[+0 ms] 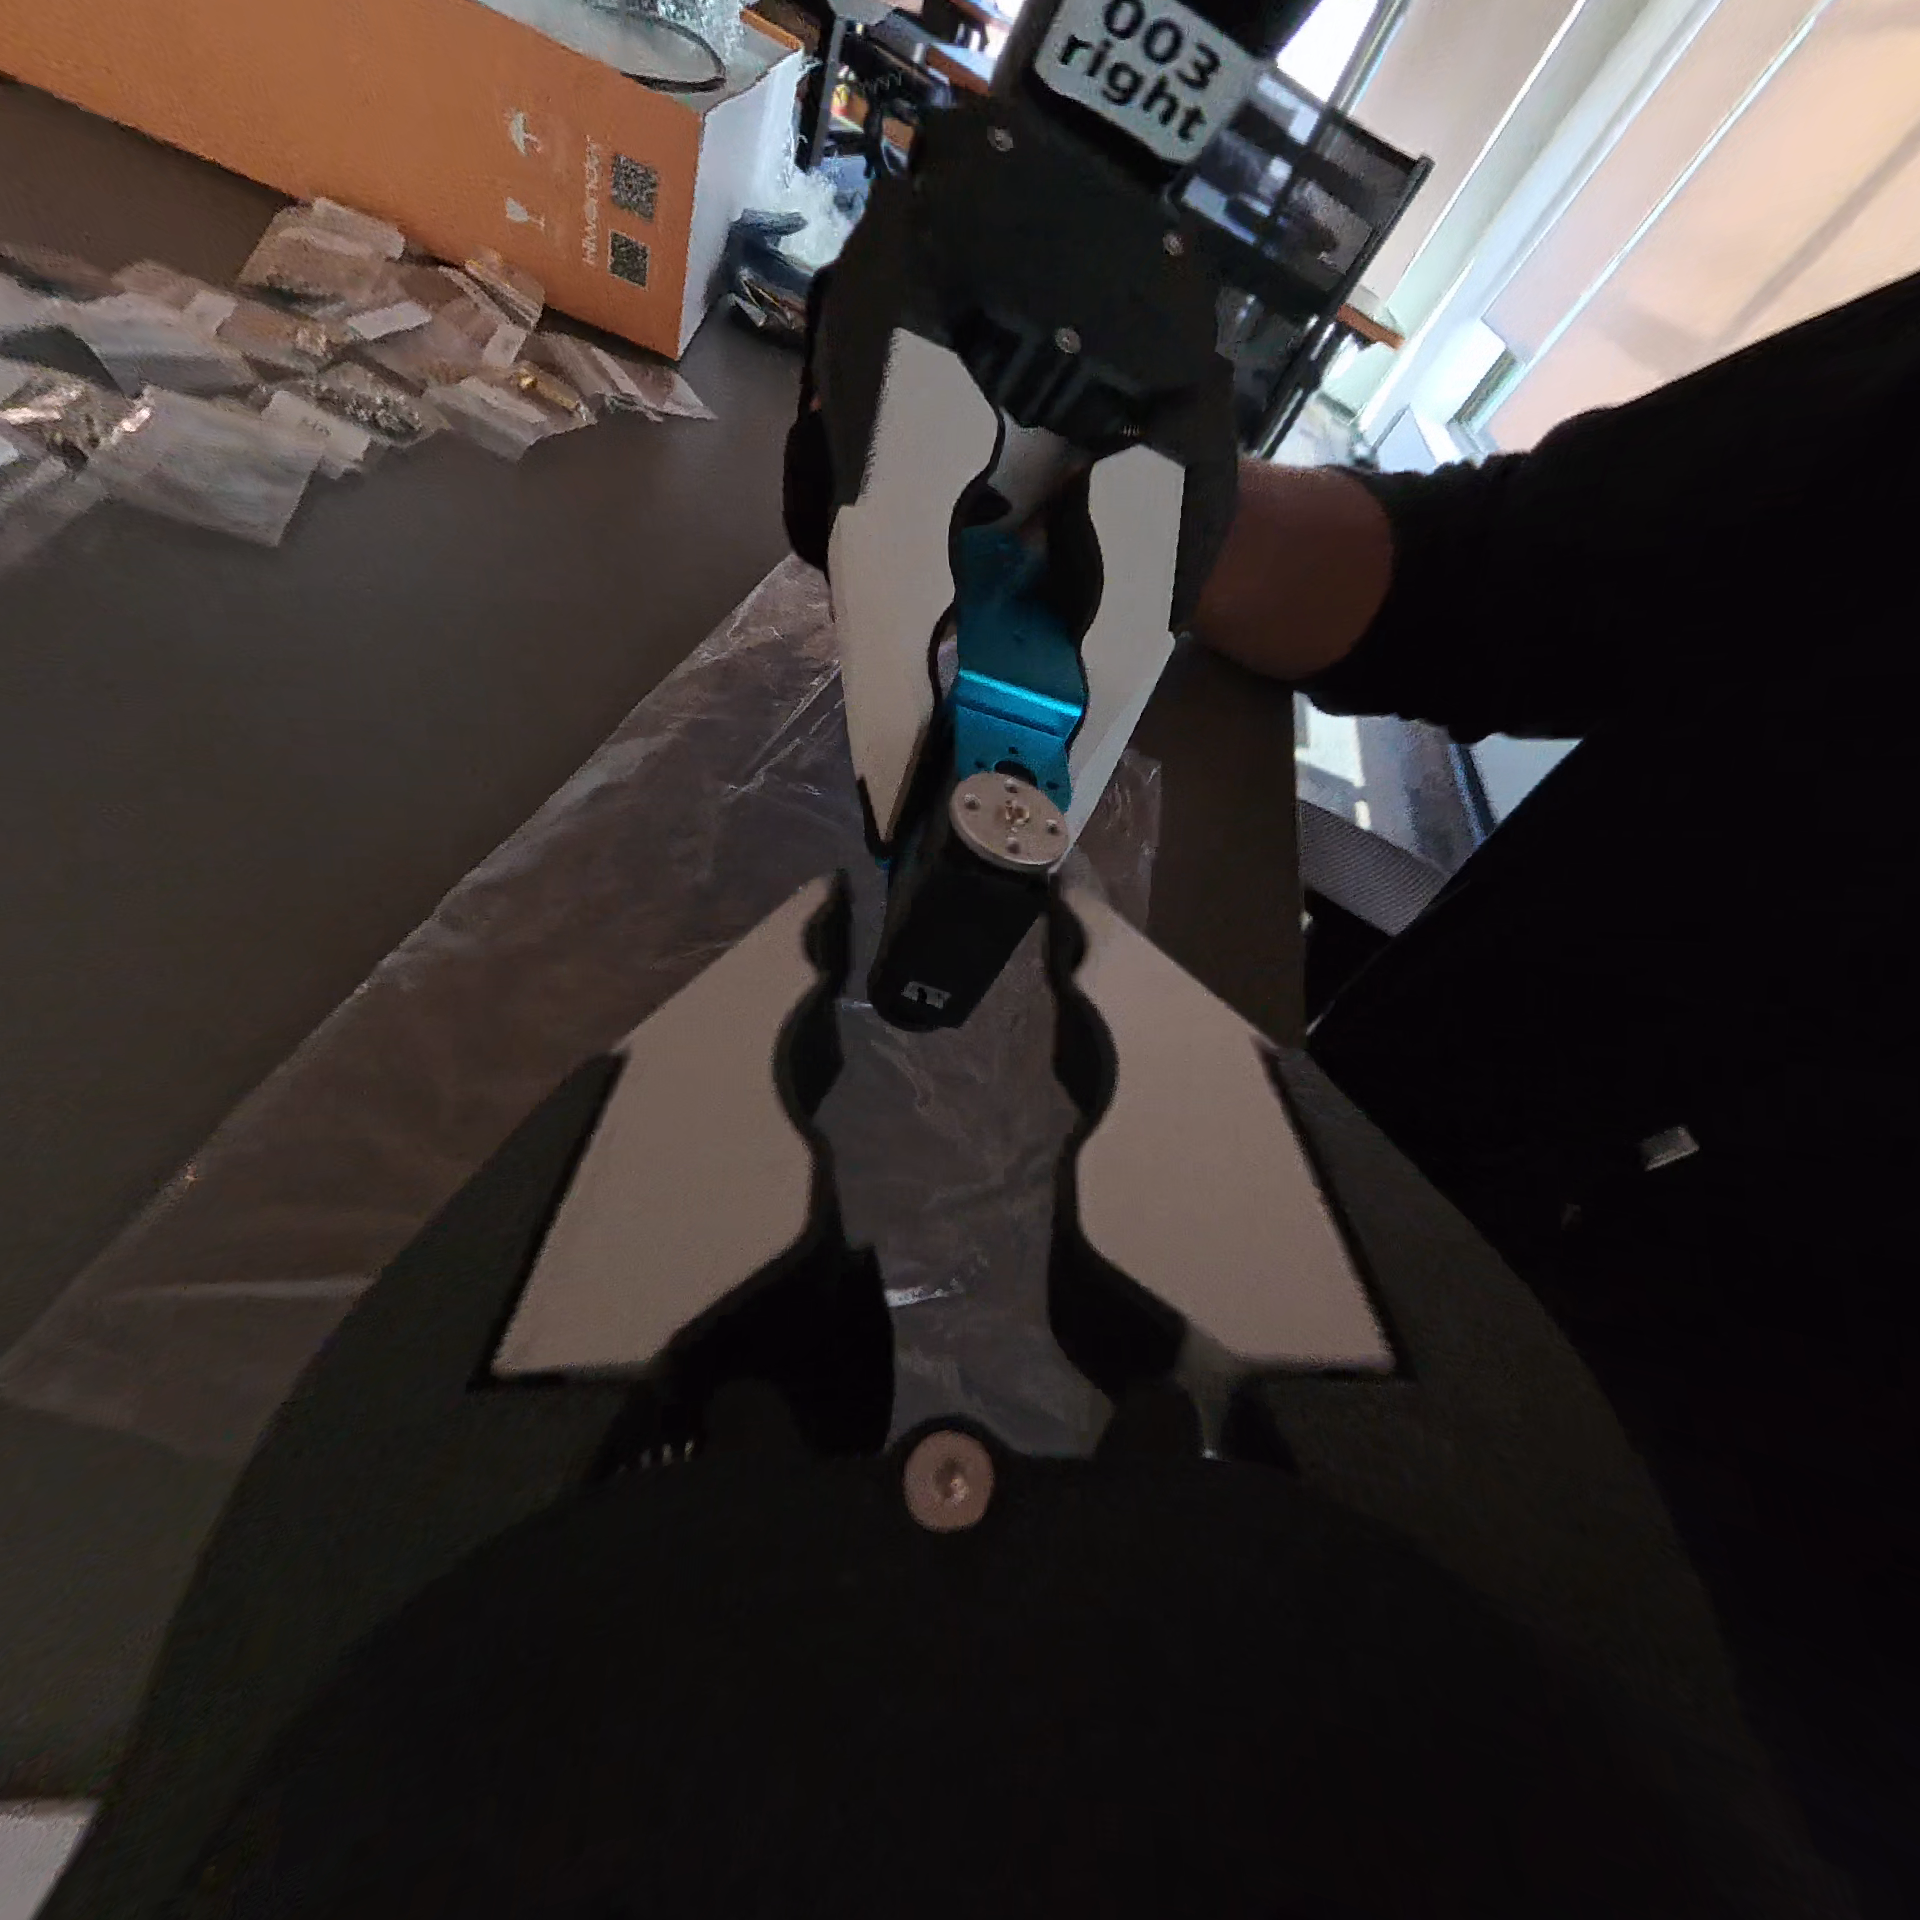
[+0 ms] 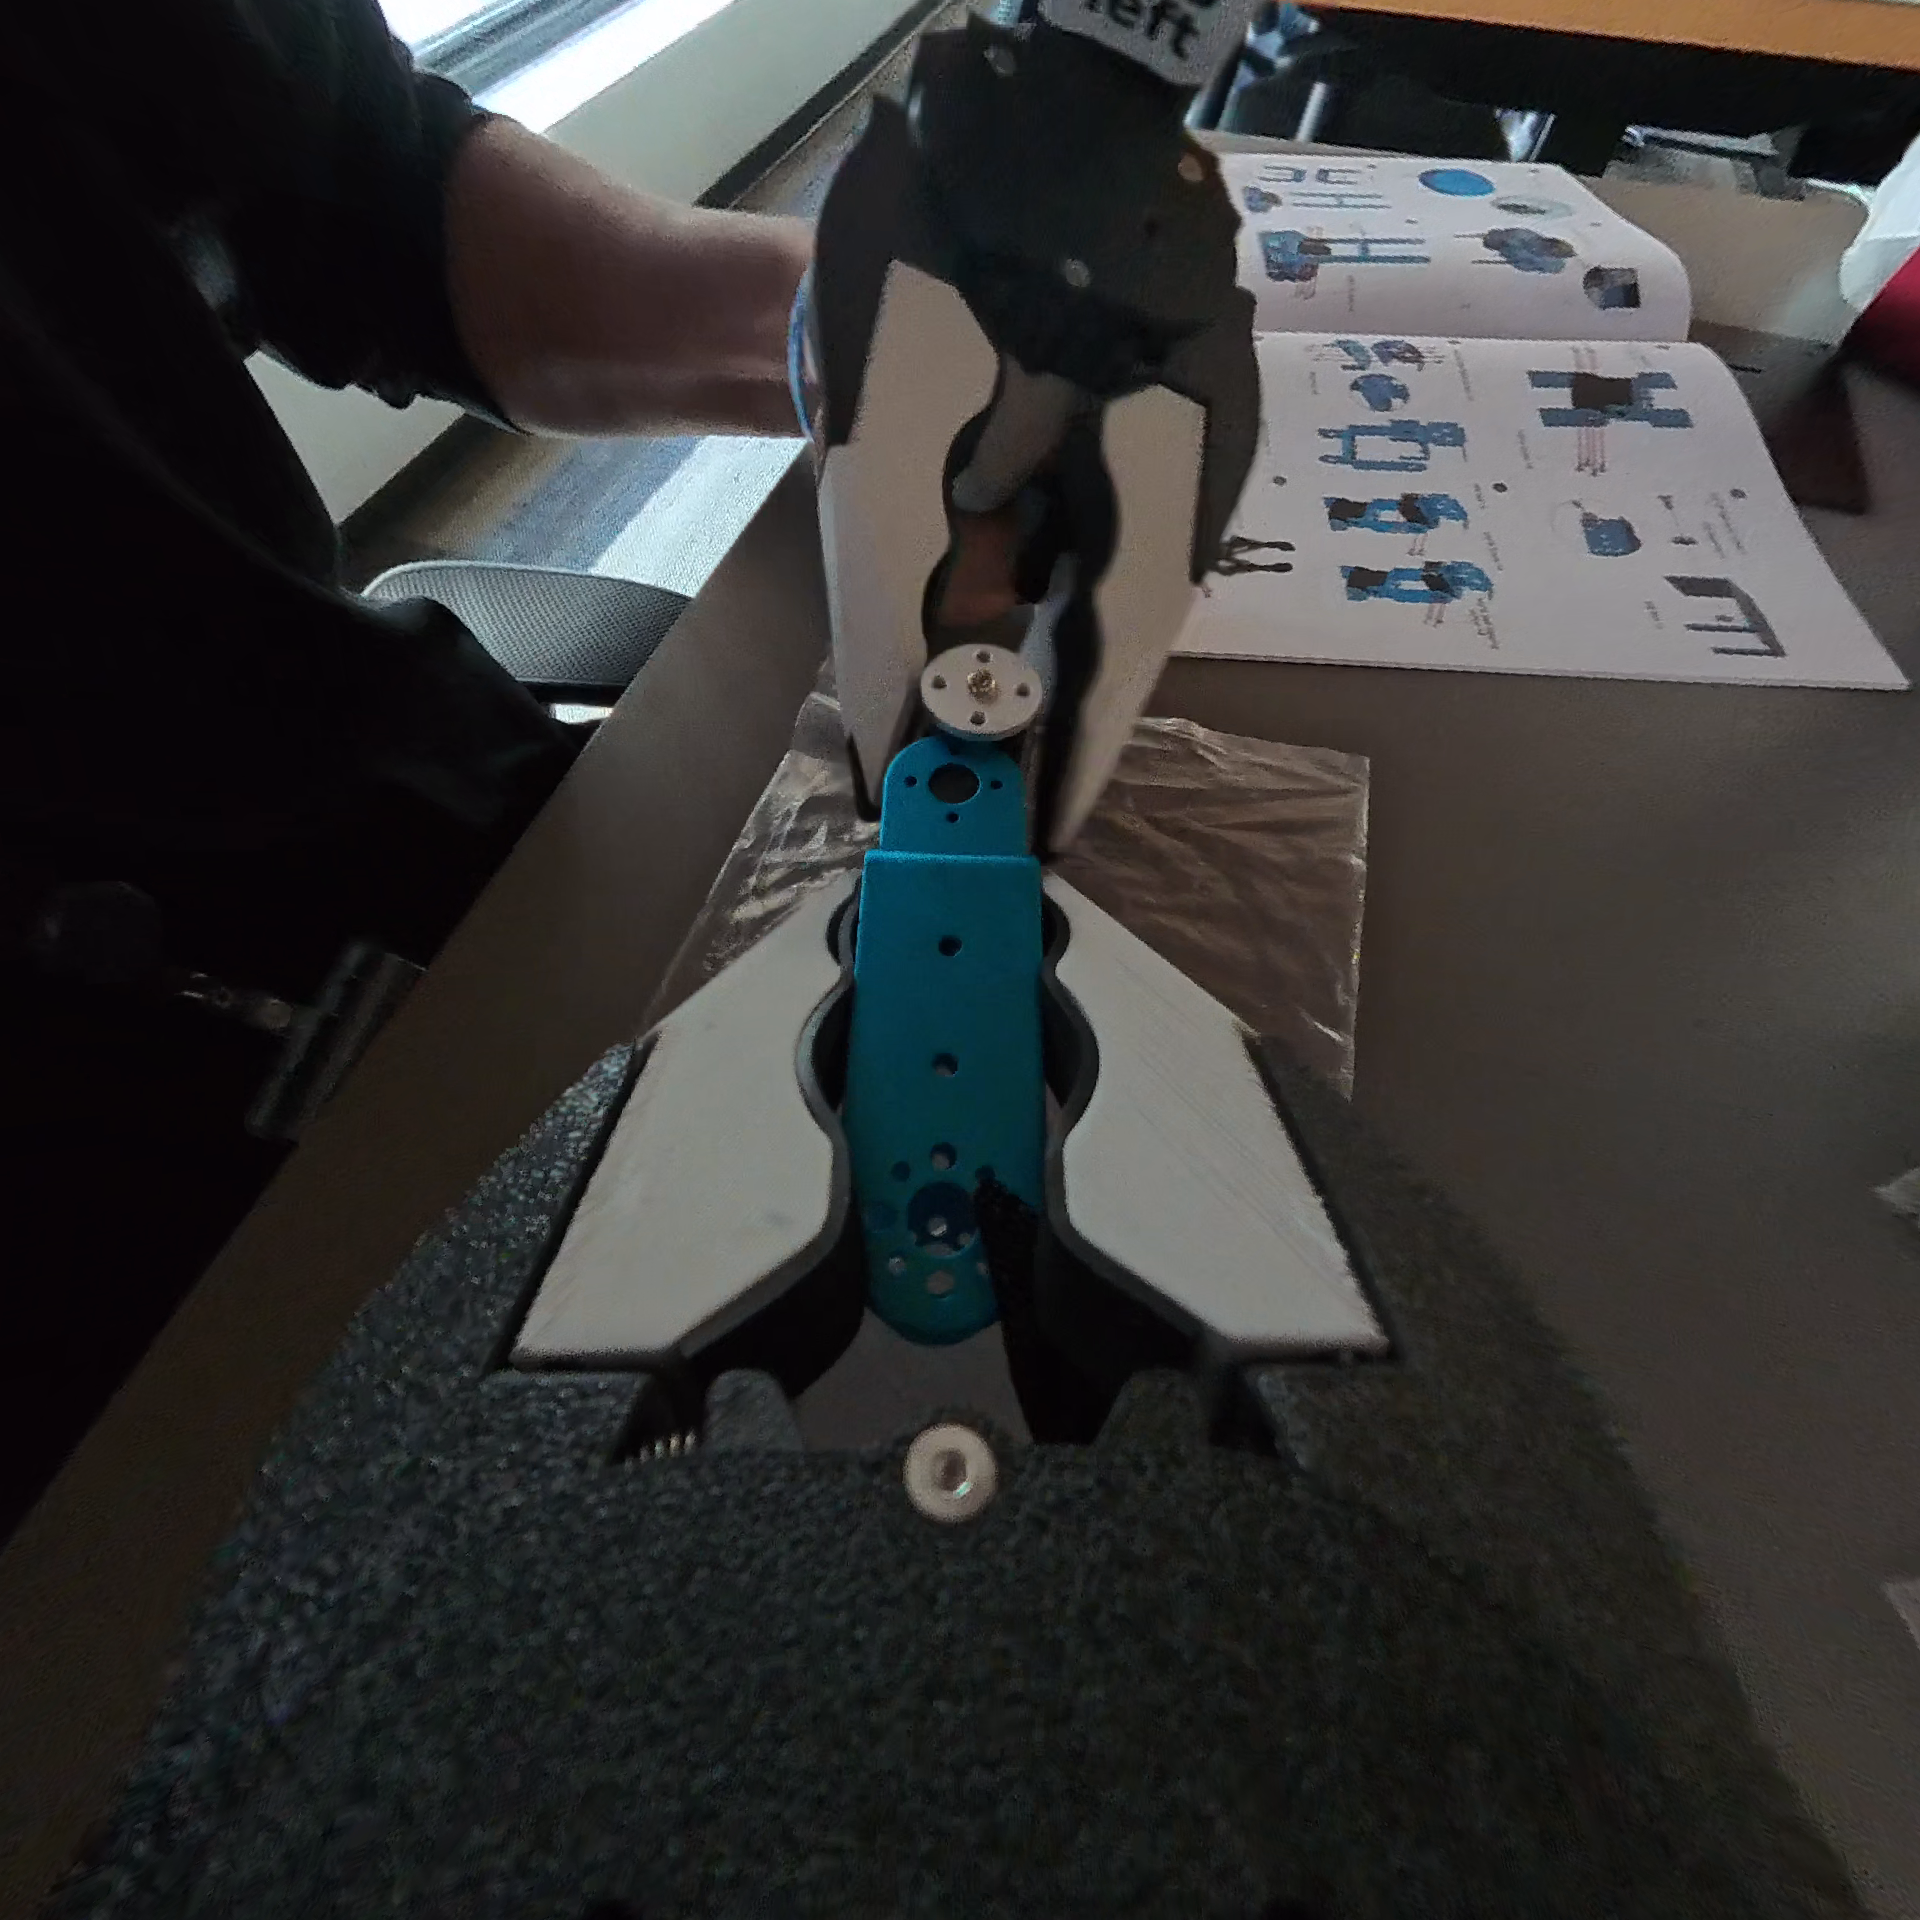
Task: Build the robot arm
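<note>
Blue anodised metal fills the right wrist view. The blue servo bracket (image 2: 951, 1039), drilled with holes, lies lengthwise between the right tongs (image 2: 951, 883), which are clamped on its sides. Its bent end flange sticks out past the tips at 12 o'clock, just beside the silver horn disc (image 2: 977, 691) of a black servo motor (image 1: 935, 935). The left tongs (image 1: 951, 904) are closed on that motor's body near their tips, with the disc facing their camera. Both parts hang above a clear plastic bag (image 2: 1247, 831) lying flat on the dark tabletop (image 2: 1558, 1039).

Farther off in the right view, an open instruction booklet (image 2: 1455, 499) lies at 1 o'clock. In the left view, small bagged hardware packets (image 1: 208, 384) and an orange-and-white carton (image 1: 416, 135) sit at 10 o'clock. A person's hand (image 1: 1288, 571) shows behind the right tongs at 2 o'clock.
</note>
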The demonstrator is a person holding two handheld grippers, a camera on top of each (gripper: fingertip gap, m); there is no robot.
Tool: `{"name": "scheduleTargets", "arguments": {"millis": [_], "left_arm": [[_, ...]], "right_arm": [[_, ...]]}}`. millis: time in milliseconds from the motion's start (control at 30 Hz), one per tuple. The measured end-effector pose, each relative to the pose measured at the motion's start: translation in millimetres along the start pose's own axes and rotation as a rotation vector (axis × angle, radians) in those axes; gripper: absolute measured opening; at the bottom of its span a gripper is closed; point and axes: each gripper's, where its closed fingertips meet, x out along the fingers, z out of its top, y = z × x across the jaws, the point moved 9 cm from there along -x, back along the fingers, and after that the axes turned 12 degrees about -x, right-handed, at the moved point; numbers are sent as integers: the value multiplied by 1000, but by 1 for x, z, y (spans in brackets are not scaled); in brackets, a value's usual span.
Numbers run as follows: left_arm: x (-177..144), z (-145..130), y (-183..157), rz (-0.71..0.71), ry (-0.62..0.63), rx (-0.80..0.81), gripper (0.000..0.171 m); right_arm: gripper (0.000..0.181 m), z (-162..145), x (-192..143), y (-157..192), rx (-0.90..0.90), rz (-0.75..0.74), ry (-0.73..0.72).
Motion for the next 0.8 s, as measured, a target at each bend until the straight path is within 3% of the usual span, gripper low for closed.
{"name": "scheduleTargets", "arguments": {"millis": [33, 133, 400, 500, 633, 700, 800], "left_arm": [[1, 1, -1, 14, 2, 30, 27], [-1, 5, -9, 63, -17, 148, 23], [-3, 9, -17, 101, -108, 257, 20], [0, 9, -16, 88, -122, 254, 20], [-3, 13, -17, 62, -158, 257, 20], [-5, 14, -18, 42, -175, 254, 20], [-9, 15, -19, 39, -187, 260, 20]], "right_arm": [[29, -1, -1, -1, 13, -3, -1], [32, 5, -6, -3, 22, -18, -36], [32, 22, -38, -6, -27, -117, -133], [45, 13, -38, -6, -33, -102, -14], [40, 9, -48, -6, -10, -76, 11], [28, 12, -50, -4, 2, -68, -61], [28, 15, -48, -6, 18, -77, -93]]}}
